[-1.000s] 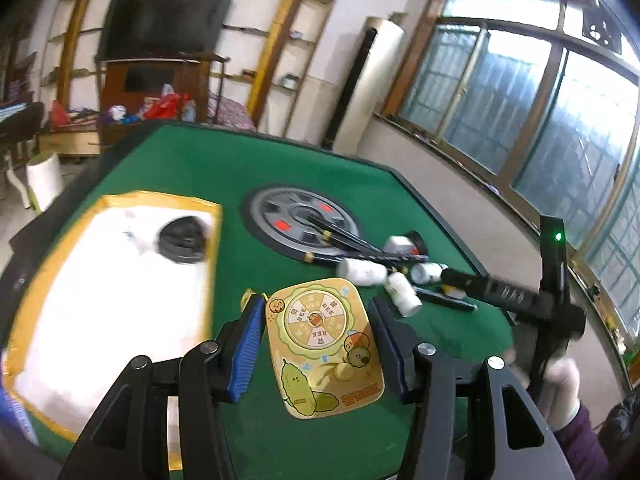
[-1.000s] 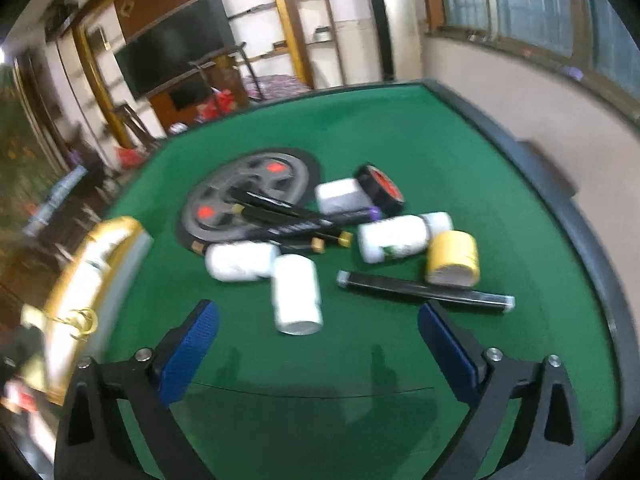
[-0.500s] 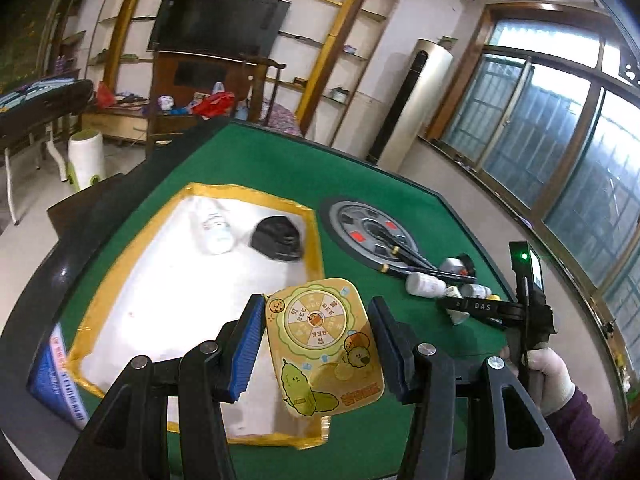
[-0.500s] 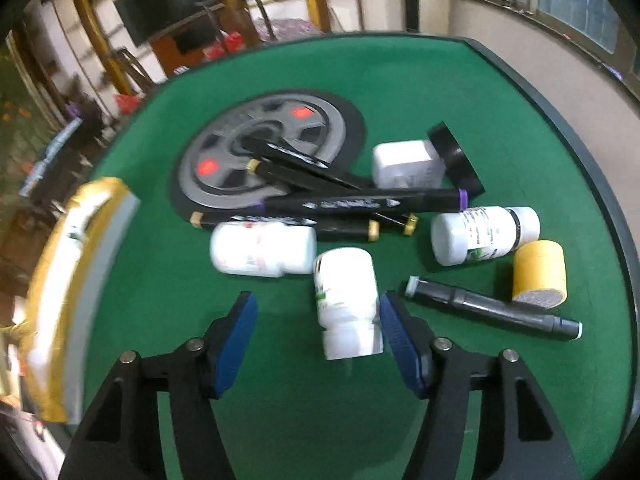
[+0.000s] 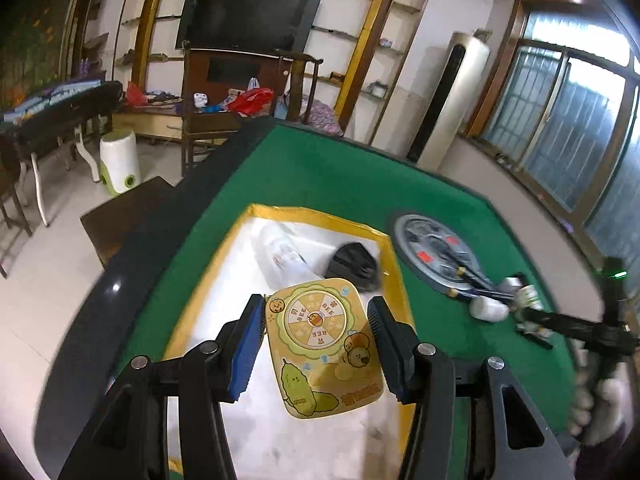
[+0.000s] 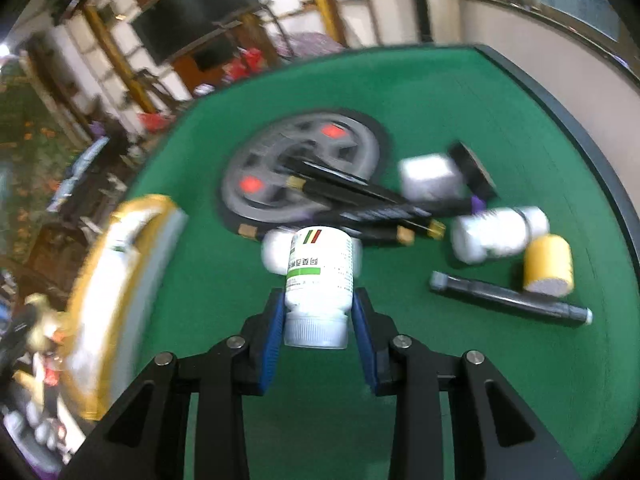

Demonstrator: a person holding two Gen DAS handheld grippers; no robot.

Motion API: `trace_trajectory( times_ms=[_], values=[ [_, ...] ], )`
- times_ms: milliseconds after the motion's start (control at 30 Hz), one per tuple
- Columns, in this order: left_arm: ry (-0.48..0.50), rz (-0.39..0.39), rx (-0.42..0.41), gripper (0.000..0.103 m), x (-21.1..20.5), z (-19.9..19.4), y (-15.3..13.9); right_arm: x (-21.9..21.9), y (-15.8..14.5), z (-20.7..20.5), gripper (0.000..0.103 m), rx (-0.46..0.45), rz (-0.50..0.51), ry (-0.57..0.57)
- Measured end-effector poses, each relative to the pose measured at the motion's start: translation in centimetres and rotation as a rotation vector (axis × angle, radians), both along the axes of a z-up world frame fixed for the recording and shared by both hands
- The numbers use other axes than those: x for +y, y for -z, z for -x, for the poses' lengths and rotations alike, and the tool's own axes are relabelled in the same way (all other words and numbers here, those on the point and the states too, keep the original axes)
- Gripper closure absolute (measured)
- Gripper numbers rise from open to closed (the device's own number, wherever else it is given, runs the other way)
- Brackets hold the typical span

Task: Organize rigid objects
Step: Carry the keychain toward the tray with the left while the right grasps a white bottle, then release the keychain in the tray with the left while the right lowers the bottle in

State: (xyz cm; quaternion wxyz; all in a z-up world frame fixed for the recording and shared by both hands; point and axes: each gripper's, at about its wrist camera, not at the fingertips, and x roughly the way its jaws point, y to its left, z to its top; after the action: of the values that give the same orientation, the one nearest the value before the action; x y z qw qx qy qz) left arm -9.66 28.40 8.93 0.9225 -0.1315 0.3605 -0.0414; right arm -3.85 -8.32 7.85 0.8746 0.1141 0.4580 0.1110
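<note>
Two grippers, each loaded. Left gripper (image 5: 316, 340): blue pads clamped on a flat yellow tin (image 5: 323, 350), rounded corners, lid printed with a spinner wheel reading "BEE" and cartoon fruit figures; carried above the white tray (image 5: 224, 280) with its yellow rim. Tray contents: one clear plastic bottle (image 5: 282, 254) lying on its side and one black rounded item (image 5: 354, 266), type unclear.

Right gripper (image 6: 316, 326): jaws have just been closing and now pinch a white pill bottle (image 6: 319, 280) near its ribbed cap; label bears a green band, red-and-green stripes and print; cap end faces the camera.

Surface: green felt table (image 6: 460, 92) with dark raised edge. Loose stock beyond the held bottle: grey wheel-like disc (image 6: 300, 172) with red patches, several black markers (image 6: 360, 200) lying across it, further white bottles (image 6: 500, 232), a yellow tape roll (image 6: 548, 264), a black roll (image 6: 474, 170), a grey marker (image 6: 508, 300) lying apart.

Room: wall-mounted television (image 5: 246, 20), gold-trimmed shelving, wooden chair, tall standing air conditioner (image 5: 452, 100), large windows at the right.
</note>
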Motion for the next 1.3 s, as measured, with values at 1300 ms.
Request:
trace_trajectory(
  times_ms=[1300],
  values=[
    [-0.187,0.063,-0.021,0.013,2.9,0.1,-1.2,19.7,2.1,-6.6,0.046,0.089,-0.119,-0.329]
  ],
)
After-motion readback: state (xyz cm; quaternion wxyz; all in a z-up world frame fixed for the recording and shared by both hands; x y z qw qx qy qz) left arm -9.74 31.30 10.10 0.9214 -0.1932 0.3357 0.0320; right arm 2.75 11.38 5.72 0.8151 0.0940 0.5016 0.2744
